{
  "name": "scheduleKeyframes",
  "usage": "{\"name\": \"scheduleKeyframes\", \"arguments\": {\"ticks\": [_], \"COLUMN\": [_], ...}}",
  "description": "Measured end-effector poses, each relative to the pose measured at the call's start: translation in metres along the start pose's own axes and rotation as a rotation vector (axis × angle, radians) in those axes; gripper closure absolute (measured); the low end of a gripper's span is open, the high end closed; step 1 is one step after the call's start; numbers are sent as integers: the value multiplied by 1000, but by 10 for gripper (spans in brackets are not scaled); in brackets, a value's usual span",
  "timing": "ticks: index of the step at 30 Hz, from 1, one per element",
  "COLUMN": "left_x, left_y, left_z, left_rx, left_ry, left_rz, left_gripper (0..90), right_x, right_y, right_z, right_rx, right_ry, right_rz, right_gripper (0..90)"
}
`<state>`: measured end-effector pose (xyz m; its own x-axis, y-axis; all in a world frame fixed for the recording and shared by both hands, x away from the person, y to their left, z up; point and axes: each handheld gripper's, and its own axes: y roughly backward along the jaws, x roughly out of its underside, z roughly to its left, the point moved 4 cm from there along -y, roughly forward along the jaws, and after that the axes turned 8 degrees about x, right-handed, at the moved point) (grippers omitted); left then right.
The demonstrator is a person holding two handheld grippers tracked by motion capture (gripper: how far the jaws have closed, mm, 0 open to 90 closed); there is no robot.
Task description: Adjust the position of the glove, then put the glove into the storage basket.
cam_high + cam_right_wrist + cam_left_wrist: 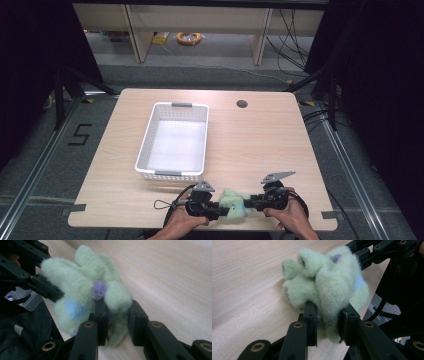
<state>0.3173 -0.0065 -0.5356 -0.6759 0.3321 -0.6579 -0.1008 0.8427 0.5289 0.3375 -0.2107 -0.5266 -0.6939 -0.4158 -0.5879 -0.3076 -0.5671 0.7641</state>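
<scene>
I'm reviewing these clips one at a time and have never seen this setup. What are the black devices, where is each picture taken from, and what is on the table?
No robot here: a person holds a hand-held two-jaw tool in each hand. The high view looks down from above the person's side of the wooden table; the left gripper and right gripper meet at the near edge. Each of the other two pictures comes from a camera riding on one gripper, looking along its black jaws. Both grippers pinch the same fluffy pale green item, a soft fleece piece with a small purple dot and a light blue patch, from opposite sides; what it is exactly I cannot tell. A white perforated basket stands farther back, with nothing visible inside.
</scene>
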Motion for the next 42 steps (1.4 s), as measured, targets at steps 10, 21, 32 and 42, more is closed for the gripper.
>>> {"name": "scheduleKeyframes", "arguments": {"ticks": [10,21,32,42], "left_x": [0,-13,-45,-64], "left_y": [3,29,80,121], "left_z": [-4,-13,-17,-5], "left_rx": [31,56,19,-24], "left_ry": [1,-40,-85,-84], "left_rz": [-6,-46,-79,-93], "left_gripper": [731,740,741,742], "right_x": [-4,-20,-68,-118], "right_y": [6,20,38,36], "right_z": [5,20,42,57], "right_rx": [7,9,8,10], "right_ry": [38,45,128,192], "right_rz": [-9,-42,-109,-154], "right_gripper": [748,749,749,749]}}
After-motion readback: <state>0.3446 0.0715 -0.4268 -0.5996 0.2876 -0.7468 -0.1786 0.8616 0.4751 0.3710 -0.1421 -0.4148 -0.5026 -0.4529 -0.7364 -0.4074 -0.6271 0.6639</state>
